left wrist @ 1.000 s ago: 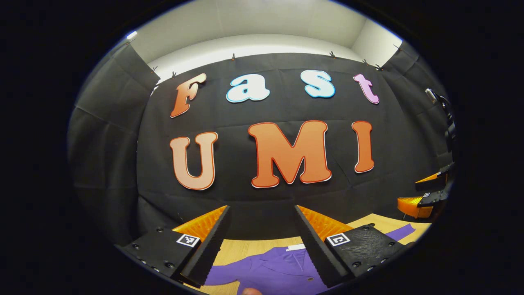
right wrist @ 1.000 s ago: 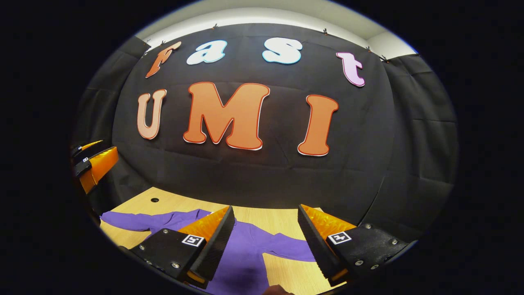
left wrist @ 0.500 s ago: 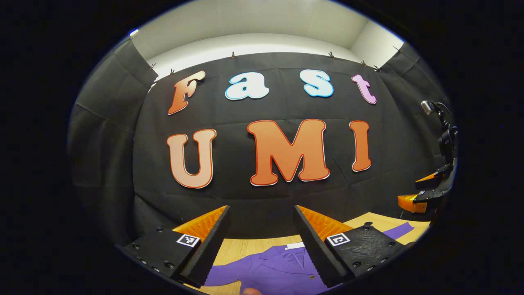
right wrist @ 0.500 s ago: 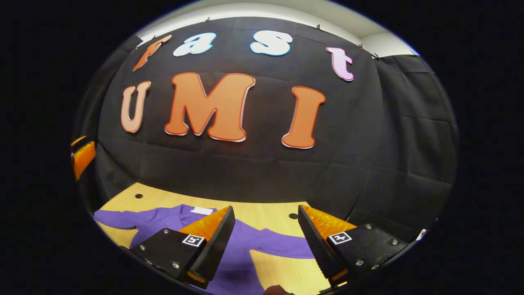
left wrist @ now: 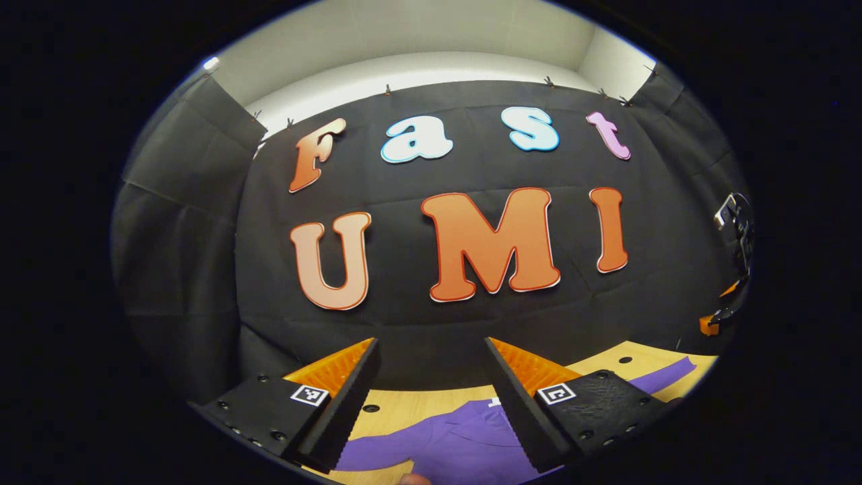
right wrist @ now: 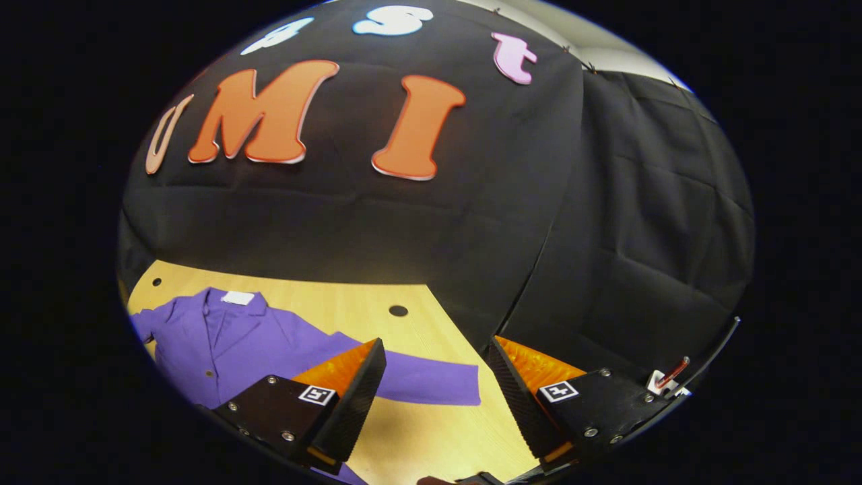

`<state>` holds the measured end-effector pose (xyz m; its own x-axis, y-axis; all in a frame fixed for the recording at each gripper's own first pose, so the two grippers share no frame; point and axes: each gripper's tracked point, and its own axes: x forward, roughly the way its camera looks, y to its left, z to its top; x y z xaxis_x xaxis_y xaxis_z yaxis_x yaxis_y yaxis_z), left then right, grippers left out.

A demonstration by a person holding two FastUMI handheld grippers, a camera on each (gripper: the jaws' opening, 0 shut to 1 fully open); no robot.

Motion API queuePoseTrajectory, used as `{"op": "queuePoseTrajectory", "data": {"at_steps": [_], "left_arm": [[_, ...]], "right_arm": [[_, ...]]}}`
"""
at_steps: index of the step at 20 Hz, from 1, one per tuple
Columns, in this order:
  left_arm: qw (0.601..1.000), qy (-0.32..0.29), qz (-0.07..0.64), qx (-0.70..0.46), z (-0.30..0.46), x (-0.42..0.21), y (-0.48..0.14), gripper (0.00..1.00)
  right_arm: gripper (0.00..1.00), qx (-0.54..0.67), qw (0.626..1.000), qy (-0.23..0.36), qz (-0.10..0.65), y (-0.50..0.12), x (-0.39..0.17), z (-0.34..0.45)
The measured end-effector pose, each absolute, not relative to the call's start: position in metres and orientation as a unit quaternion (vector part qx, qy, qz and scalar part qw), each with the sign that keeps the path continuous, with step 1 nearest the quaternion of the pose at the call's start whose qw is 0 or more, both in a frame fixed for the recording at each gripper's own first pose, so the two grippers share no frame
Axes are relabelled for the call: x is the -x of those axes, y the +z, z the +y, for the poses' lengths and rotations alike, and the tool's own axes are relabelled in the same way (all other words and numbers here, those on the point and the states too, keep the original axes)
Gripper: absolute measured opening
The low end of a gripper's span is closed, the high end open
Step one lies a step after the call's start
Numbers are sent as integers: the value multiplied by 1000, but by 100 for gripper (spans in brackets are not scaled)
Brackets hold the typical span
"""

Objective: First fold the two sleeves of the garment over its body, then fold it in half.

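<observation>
Both tools spread, gripping nothing: right tool (right wrist: 434, 404) above the garment's (right wrist: 222, 343) flat sleeve (right wrist: 431, 384), left tool (left wrist: 431, 404) high. Risk: pinching thin cloth against the desk (right wrist: 417, 438) misses or bunches it.

L hand-held gripper (left wrist: 431, 397): fingers spread wide apart, nothing between them, held up off the surface below and aimed fwd, roughly level. Bit of a fingertip (left wrist: 412, 479) of the person's hand shows at the very bottom edge of the left gripper view, under the gap.

R hand-held gripper (right wrist: 434, 397): fingers likewise spread wide, nothing gripped, held up in the air, tilted downward and turned toward its right side. In the left gripper view the R hand-held gripper also sits far off at the right edge, small, jaw state unclear there.
</observation>
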<state>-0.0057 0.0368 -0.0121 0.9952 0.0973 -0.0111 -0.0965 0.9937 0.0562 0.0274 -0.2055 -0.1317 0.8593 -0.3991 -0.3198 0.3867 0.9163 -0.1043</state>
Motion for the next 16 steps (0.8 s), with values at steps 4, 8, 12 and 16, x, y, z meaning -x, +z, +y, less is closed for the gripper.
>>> {"op": "queuePoseTrajectory", "data": {"at_steps": [4,8,12,16], "left_arm": [[996,80,26,-39,25,9,-16,98],[993,101,36,-49,9,12,-17,99],[991,113,63,-40,-8,18,-31,100],[989,119,75,-48,-23,22,-34,98]], "right_arm": [[94,-12,949,-208,237,-185,-51,-256],[95,-75,929,-199,303,-229,-65,-286],[95,-94,908,-180,367,-272,-78,-303],[95,-140,880,-151,427,-309,-90,-304]]}}
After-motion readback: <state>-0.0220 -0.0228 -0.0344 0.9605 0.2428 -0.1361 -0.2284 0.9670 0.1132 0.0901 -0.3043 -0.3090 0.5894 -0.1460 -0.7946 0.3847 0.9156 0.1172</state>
